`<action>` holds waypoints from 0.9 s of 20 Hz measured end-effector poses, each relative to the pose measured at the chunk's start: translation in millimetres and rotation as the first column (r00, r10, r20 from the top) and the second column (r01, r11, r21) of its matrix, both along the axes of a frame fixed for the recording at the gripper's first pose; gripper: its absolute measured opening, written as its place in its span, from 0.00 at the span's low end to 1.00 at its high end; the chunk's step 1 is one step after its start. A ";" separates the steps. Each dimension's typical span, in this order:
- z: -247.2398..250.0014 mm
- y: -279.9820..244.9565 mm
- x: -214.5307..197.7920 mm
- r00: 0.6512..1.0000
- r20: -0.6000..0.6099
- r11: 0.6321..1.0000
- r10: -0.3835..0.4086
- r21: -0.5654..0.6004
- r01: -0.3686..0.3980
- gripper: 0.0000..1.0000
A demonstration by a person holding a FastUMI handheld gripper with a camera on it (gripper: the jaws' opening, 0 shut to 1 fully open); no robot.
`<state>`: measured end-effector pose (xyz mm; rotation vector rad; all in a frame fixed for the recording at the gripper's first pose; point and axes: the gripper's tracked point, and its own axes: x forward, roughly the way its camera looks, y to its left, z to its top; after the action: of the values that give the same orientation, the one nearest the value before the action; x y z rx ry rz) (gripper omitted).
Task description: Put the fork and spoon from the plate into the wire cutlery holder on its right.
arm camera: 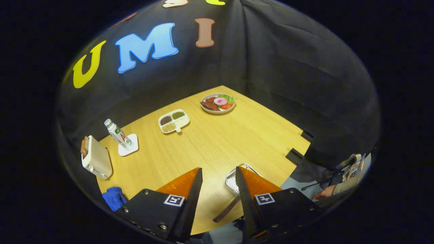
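Nearest me, my gripper (218, 184) hangs released over the wooden table (217, 142), fingers parted and empty, with a metal tray (232, 181) and a dark handle (226, 210) lying just beside the right finger.

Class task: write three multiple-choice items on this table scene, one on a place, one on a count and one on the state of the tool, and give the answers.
1. The bottle stands on: A a white coaster; B a book; C a bowl.
2. The divided tray holds how many fillings? A two; B three; C five.
3. The tool has its fingers: A shut together; B shut on a cup; C apart, gripping nothing.

Answers: A, the bottle's base sits on the coaster; B, there are dark, green and pale heaps; C, the table shows between the fingers.
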<state>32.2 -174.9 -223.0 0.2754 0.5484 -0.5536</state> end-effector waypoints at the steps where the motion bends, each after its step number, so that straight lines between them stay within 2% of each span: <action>1: 14.2 -0.8 3.4 0.999 0.029 0.999 0.018 -0.039 -0.017 0.61; 6: 99.3 12.4 23.9 0.968 0.212 0.974 0.131 -0.210 -0.085 0.61; 11: 182.5 40.6 32.4 0.885 0.398 0.941 0.240 -0.321 -0.110 0.62; 15: 225.8 64.5 18.4 0.816 0.493 0.923 0.302 -0.365 -0.121 0.62; 18: 241.5 72.0 13.4 0.791 0.515 0.908 0.330 -0.401 -0.118 0.61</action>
<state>45.6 -102.9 18.6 0.0221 -0.1168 -0.2950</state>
